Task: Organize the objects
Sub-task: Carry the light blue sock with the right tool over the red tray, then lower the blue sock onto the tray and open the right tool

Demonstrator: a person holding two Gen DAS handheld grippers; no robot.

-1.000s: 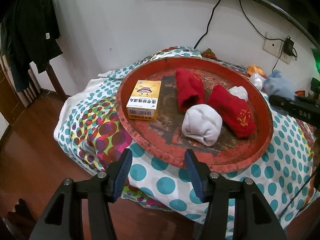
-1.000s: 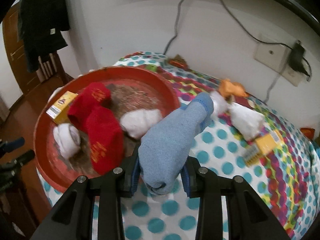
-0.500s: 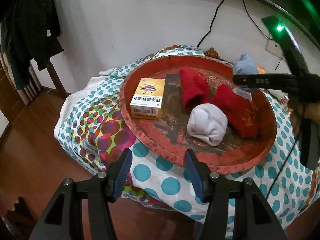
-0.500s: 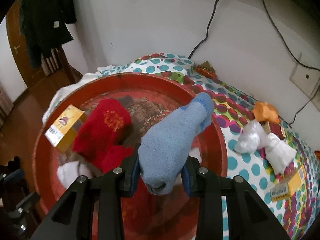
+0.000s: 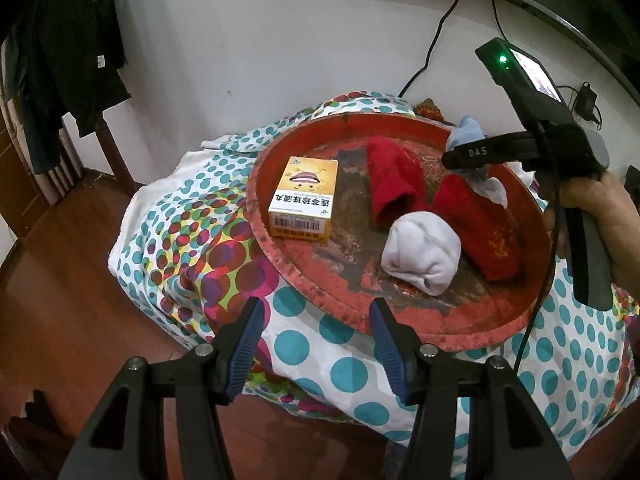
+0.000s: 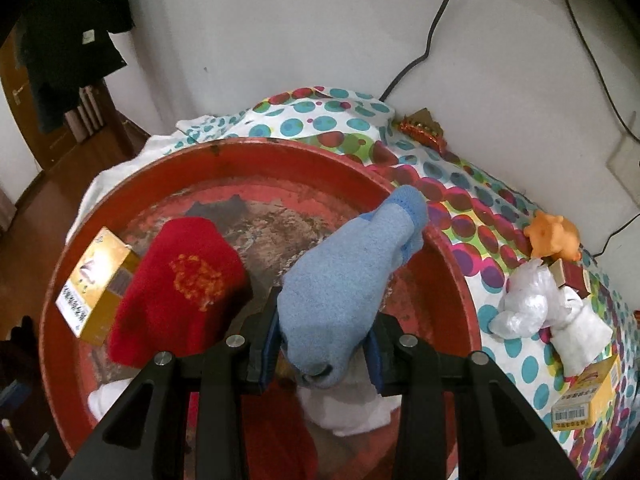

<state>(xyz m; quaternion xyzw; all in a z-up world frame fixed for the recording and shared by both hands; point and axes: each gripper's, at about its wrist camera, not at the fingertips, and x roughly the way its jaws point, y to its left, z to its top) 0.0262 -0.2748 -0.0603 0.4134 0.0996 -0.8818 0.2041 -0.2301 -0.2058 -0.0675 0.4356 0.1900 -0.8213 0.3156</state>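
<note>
A round red tray point(image 5: 320, 292) lies on the dotted tablecloth. In it are a yellow box point(image 5: 304, 200), two red socks point(image 5: 392, 184) point(image 5: 476, 224) and a balled white sock point(image 5: 420, 252). My right gripper point(image 6: 324, 320) is shut on a light blue sock point(image 6: 348, 268), which hangs over the tray's right half, above another white sock point(image 6: 348, 412); its toe reaches past the tray rim point(image 6: 440, 240). In the left wrist view the blue sock point(image 5: 468, 132) shows behind that gripper's finger. My left gripper point(image 5: 316, 344) stands open before the tray's near rim with nothing between its fingers.
On the cloth right of the tray lie a white plastic bag point(image 6: 524, 308), an orange toy point(image 6: 554, 236) and a second yellow box point(image 6: 584, 396). A red-gold ornament point(image 6: 424, 130) sits by the wall. Dark clothes point(image 5: 60, 60) hang at far left over a wooden floor.
My right gripper has carried the blue sock leftward from above the tablecloth to above the tray. The left gripper has stayed where it was.
</note>
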